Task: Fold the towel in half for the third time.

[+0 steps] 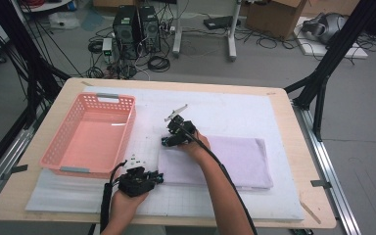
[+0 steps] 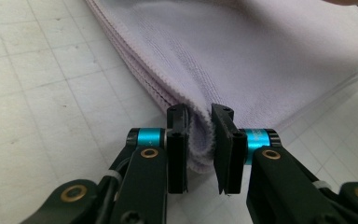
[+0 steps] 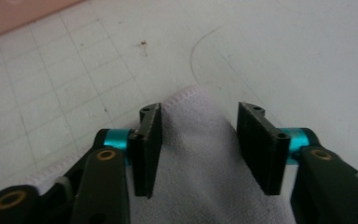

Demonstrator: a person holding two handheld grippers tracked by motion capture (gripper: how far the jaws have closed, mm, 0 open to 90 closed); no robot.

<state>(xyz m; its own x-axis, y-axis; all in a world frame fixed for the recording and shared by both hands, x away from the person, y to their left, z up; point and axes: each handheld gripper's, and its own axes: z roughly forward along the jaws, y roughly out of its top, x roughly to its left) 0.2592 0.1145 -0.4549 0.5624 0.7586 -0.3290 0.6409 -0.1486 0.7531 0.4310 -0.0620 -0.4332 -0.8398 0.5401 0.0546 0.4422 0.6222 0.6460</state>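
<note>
Two grippers are counted, one in each hand. The left gripper (image 2: pixel 199 149) is pressed onto the near left corner of the folded towel (image 1: pixel 235 159), the stacked lilac layers being pinched between its black pads (image 2: pixel 178 149). The right gripper (image 3: pixel 199 149) is held over the far left corner of the same towel; its jaws are spread, with the rounded corner lying between the fingertips (image 3: pixel 148 149) and not visibly pressed by them, so no grip is shown there. In the high view the left gripper (image 1: pixel 157 178) is seen at the towel's front left corner and the right gripper (image 1: pixel 169 142) at its rear left corner, so that the towel's short left edge runs between them.

One towel is counted, folded into a flat rectangle and laid on the white gridded mat (image 1: pixel 215 110), right of centre. One pink basket (image 1: pixel 61 152) with perforated walls is seen on the left part of the mat, just beside the towel's left edge but apart from it. One mat is spread over one wooden table (image 1: pixel 298 142), whose bare rim is left showing all round. Open mat is left behind the towel, to its right, and in a narrow strip before it.
</note>
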